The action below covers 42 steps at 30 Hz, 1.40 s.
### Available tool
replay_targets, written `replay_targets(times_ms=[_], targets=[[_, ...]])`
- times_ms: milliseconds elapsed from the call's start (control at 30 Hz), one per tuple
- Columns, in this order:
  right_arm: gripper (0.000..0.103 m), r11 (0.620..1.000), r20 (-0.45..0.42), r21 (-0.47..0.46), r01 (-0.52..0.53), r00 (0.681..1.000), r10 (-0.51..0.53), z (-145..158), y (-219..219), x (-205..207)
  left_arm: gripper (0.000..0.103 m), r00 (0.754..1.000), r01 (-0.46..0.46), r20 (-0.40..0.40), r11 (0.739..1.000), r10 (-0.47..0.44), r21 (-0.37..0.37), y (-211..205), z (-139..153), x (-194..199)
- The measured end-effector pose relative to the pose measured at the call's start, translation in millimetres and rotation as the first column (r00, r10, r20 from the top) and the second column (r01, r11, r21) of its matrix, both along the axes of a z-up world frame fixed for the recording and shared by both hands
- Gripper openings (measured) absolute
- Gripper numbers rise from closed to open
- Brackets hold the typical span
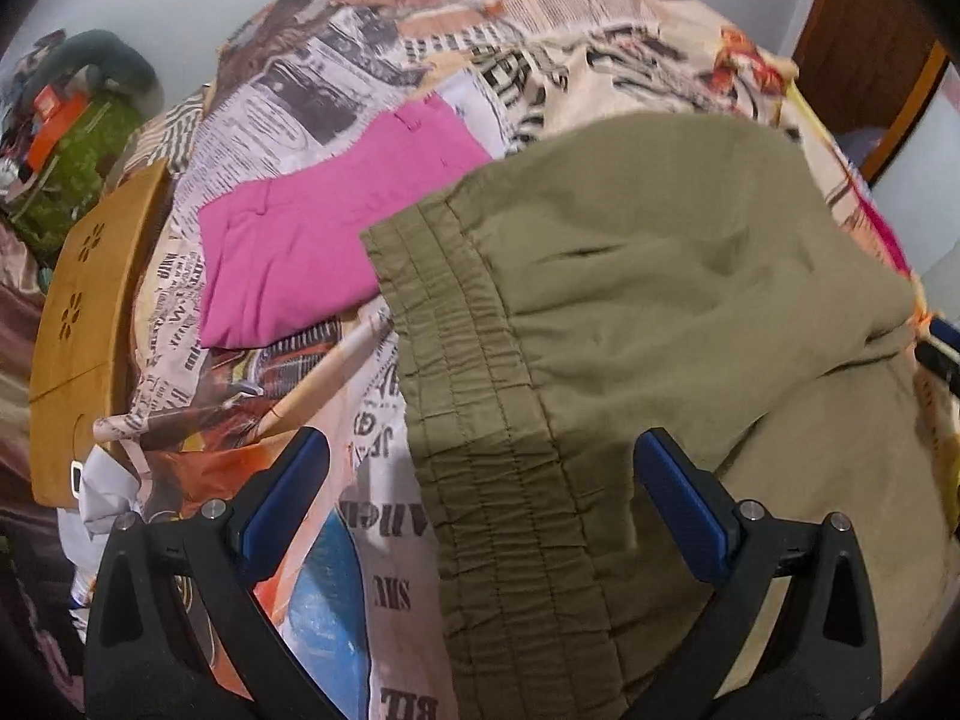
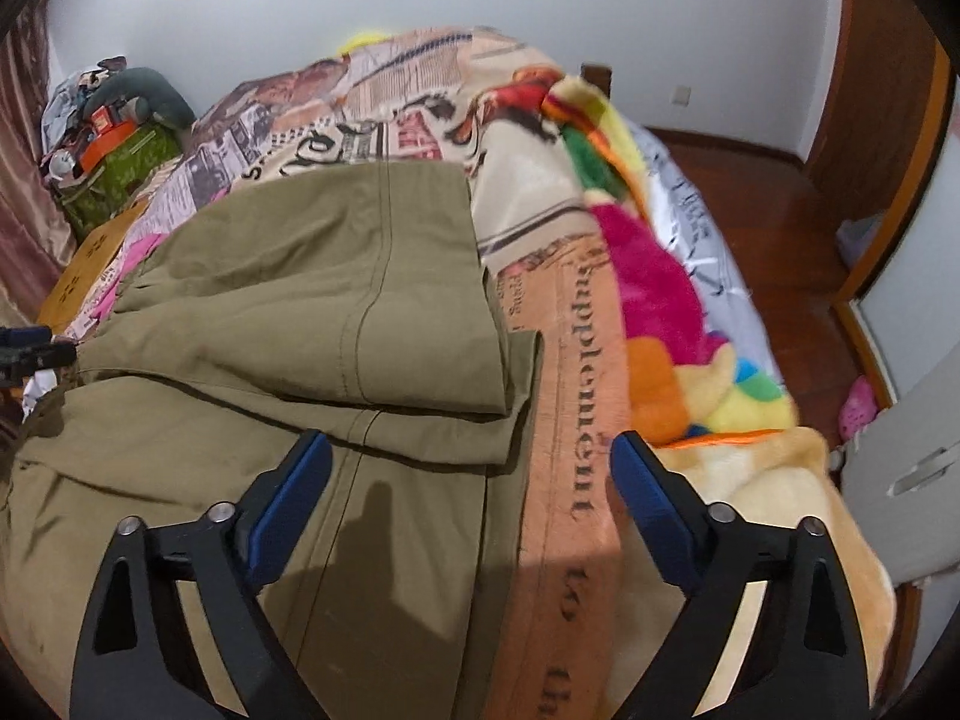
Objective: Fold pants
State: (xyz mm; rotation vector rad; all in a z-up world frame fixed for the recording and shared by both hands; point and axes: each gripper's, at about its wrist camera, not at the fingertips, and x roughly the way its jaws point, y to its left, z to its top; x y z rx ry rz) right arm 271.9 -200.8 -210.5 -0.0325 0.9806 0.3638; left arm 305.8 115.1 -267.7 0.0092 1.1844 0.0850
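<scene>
olive cotton pants (image 1: 660,300), soft woven stuff with an elastic gathered waistband (image 1: 480,450), lie on a newspaper-print bedspread (image 1: 372,90), already doubled over once so the leg ends (image 2: 498,372) sit on top of the lower layer. left gripper (image 1: 480,468) hangs over the waistband edge, jaws wide, nothing between the pads. right gripper (image 2: 471,468) hangs over the leg-end side where cloth meets bedspread, jaws also spread wide, empty. a folded pink garment (image 1: 312,240) lies just beside the waistband, partly tucked under its corner; a plush multicoloured blanket (image 2: 660,300) sits along the bed's far side. handling guess: light, limp, no stiffness, will sag and drag if lifted from one point; creases hold loosely. the bedspread is soft too, so a pinch could catch it along with the pants. best holds look like the thick waistband corner for the left and the stacked hem edge for the right, both layers together, lifted evenly.
</scene>
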Motion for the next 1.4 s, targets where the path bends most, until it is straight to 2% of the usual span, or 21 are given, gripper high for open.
replay_targets(times_ms=[233,333,433,533,700,733,767,800,967,1133,1267,1333,1400], targets=[[0.071,0.999,-0.087,0.034,0.029,0.996,-0.025,-22,-3,23,0.103,1.0,0.008,-0.019,0.999,-0.008,-0.037,4,-13,2],[0.064,0.998,-0.089,0.049,0.028,0.996,-0.023,-26,-6,24,0.103,1.0,0.01,-0.02,0.999,-0.01,-0.035,7,-16,0],[0.042,0.999,-0.104,0.039,0.004,0.995,0.0,-27,-3,23,0.103,1.0,0.007,-0.014,1.0,-0.007,-0.026,11,-14,-3],[0.032,0.999,-0.11,0.041,-0.017,0.994,0.022,-23,-2,19,0.103,1.0,0.004,-0.01,1.0,-0.004,-0.023,13,-13,-7],[0.03,0.999,-0.133,0.038,-0.023,0.991,0.028,-32,0,20,0.103,1.0,0.005,-0.006,1.0,-0.005,-0.009,12,-16,-11],[0.024,0.999,-0.125,0.036,-0.026,0.992,0.03,-34,2,20,0.103,1.0,-0.002,-0.004,1.0,0.002,-0.005,12,-17,-10],[0.014,1.0,-0.116,0.021,-0.02,0.993,0.023,-34,3,20,0.103,1.0,-0.006,0.002,1.0,0.006,0.001,12,-17,-11],[0.012,1.0,-0.108,0.003,-0.016,0.994,0.017,-35,4,21,0.103,1.0,-0.005,0.014,1.0,0.005,0.025,12,-16,-11],[0.011,1.0,-0.095,-0.015,-0.024,0.995,0.022,-34,9,23,0.103,0.999,0.012,0.052,0.994,-0.017,0.107,7,-18,-14],[0.011,1.0,-0.119,-0.016,-0.027,0.993,0.025,-34,9,26,0.103,1.0,-0.008,0.031,0.997,0.006,0.074,13,-17,-11],[0.011,0.999,-0.109,-0.039,-0.035,0.994,0.031,-26,8,21,0.101,0.999,-0.023,0.045,0.994,0.018,0.108,15,-6,-15],[0.012,0.999,-0.089,-0.046,-0.03,0.996,0.026,-18,5,17,0.101,0.998,-0.025,0.058,0.996,0.02,0.081,18,2,-17],[0.017,0.999,-0.079,-0.032,-0.022,0.997,0.019,-10,1,12,0.101,0.997,-0.036,0.069,0.999,0.035,0.019,23,10,-16]])
